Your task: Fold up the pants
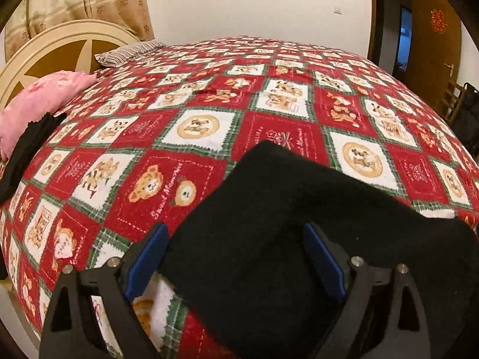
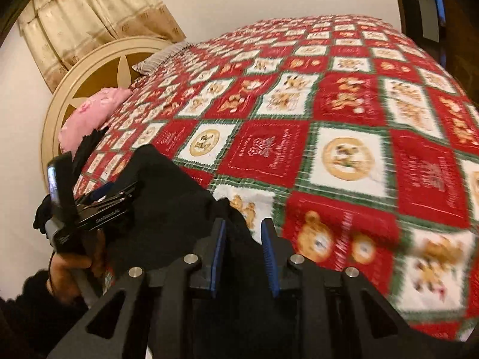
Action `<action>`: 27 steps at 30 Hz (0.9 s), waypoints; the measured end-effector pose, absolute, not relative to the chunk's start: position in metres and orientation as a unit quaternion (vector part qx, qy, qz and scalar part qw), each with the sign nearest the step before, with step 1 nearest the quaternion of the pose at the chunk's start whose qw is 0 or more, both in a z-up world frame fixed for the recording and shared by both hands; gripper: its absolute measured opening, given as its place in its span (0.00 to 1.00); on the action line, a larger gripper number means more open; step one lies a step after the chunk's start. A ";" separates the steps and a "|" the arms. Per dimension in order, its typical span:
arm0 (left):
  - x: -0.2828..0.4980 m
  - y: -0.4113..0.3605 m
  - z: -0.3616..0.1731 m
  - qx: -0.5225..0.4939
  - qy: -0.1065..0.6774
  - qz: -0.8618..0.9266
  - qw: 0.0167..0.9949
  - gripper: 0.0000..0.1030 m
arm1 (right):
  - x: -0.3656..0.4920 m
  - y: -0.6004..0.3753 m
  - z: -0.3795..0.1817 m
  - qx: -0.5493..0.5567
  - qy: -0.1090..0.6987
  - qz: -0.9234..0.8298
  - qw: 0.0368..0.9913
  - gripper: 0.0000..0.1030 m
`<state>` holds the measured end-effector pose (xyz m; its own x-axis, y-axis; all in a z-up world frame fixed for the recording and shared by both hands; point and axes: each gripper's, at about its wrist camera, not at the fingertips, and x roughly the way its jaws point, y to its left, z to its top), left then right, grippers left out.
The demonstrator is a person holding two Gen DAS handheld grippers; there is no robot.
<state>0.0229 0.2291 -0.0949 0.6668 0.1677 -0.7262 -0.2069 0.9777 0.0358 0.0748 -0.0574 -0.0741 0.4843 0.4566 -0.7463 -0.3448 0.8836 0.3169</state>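
Observation:
The black pants (image 1: 269, 209) lie folded on the red bear-print bedspread (image 1: 209, 104) near the front edge. My left gripper (image 1: 235, 239) is open, its blue pads standing wide on either side of the pants' near part. In the right wrist view the pants (image 2: 167, 197) are bunched at the lower left. My right gripper (image 2: 243, 233) has its pads part way closed with a fold of the black fabric between them; whether they pinch it is unclear. The left gripper (image 2: 101, 206) shows at the left, held in a hand.
A pink pillow (image 1: 39, 101) and a black garment (image 1: 27, 149) lie at the left by the cream round headboard (image 1: 54, 51). A striped pillow (image 1: 128, 52) lies at the back. A wooden door (image 1: 434, 45) stands at the right.

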 end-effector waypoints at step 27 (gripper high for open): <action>0.024 0.229 -0.098 -0.031 0.395 0.108 0.912 0.97 | 0.083 -0.043 -0.079 0.018 0.442 0.160 0.882 0.04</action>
<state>0.0238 0.2290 -0.0980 0.6641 0.1720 -0.7276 -0.2217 0.9747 0.0280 0.0831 -0.0435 -0.0793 0.5573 0.2986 -0.7748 -0.2664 0.9481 0.1738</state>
